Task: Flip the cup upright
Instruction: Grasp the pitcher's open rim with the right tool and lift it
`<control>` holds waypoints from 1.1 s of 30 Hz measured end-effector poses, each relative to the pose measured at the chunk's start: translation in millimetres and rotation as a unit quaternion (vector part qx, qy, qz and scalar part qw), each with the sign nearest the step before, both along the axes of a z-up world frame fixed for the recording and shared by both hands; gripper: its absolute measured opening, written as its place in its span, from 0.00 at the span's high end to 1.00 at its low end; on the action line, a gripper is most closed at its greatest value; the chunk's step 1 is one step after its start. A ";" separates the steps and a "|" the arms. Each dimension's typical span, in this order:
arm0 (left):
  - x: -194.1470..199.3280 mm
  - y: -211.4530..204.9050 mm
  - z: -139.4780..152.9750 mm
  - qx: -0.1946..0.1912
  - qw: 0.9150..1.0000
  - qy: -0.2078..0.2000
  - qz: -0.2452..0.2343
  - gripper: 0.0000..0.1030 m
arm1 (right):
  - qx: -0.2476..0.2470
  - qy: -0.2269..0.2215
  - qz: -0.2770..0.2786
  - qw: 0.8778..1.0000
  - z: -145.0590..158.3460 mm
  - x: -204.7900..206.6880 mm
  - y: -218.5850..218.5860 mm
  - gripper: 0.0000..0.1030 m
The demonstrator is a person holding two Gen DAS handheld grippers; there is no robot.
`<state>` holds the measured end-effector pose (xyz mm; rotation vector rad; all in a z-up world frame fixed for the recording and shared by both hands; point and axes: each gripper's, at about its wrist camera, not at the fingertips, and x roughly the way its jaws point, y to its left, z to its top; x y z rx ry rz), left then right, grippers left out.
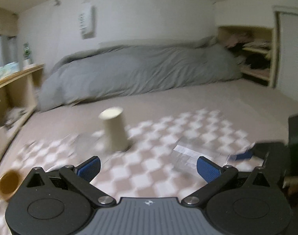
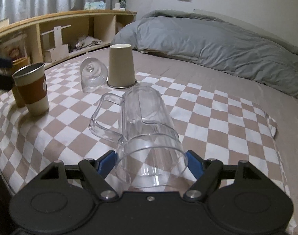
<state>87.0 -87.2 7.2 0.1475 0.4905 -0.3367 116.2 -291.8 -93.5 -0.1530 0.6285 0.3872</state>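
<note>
In the right wrist view, a clear plastic mug lies on its side across the lower middle of the frame, its open mouth toward the camera and its handle sticking out to the left. The right tool has its blue pads on either side of the mug's rim, close against it; whether they actually press the plastic cannot be told. The mug rests on a checkered cloth spread over the bed.

Above the mug, near the centre of the frame, a beige cup stands upside down on the cloth, base up. Just to its left a clear glass leans tilted (its exact pose is hard to read through the glare). At the left edge stands an upright cup with a brown sleeve, mouth up. A grey duvet is bunched along the upper right, and a wooden shelf runs across the upper left.

The left wrist view is blurred. The left tool is spread wide at the bottom of the frame and has nothing between its pads. The inverted beige cup shows left of centre, well apart from the pads, and the brown cup sits at the lower left edge. The other tool shows at the right edge.
</note>
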 end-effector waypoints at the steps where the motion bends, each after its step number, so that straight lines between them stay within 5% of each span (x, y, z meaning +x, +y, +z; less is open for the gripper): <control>1: 11.0 -5.8 1.0 -0.012 1.000 0.002 -0.016 0.01 | -0.001 -0.001 -0.001 1.000 -0.2 -0.2 0.5 0.23; 11: 127.7 -51.8 -34.9 -0.119 0.986 0.094 -0.069 0.13 | -0.015 -0.018 0.000 1.000 -2.0 -4.9 4.5 0.23; 21: 150.1 -44.5 -78.0 -0.187 0.953 0.206 -0.118 0.17 | -0.030 -0.021 -0.006 0.999 -2.3 -2.3 -7.3 0.15; 26: 130.1 -50.0 -75.9 -0.154 0.956 0.204 -0.141 0.18 | -0.062 -0.034 -0.021 0.997 2.4 -3.5 -14.6 0.15; 33: 100.9 -63.1 -77.6 -0.111 0.950 0.223 -0.189 0.19 | -0.110 -0.023 -0.057 0.992 -2.5 0.1 -32.5 0.16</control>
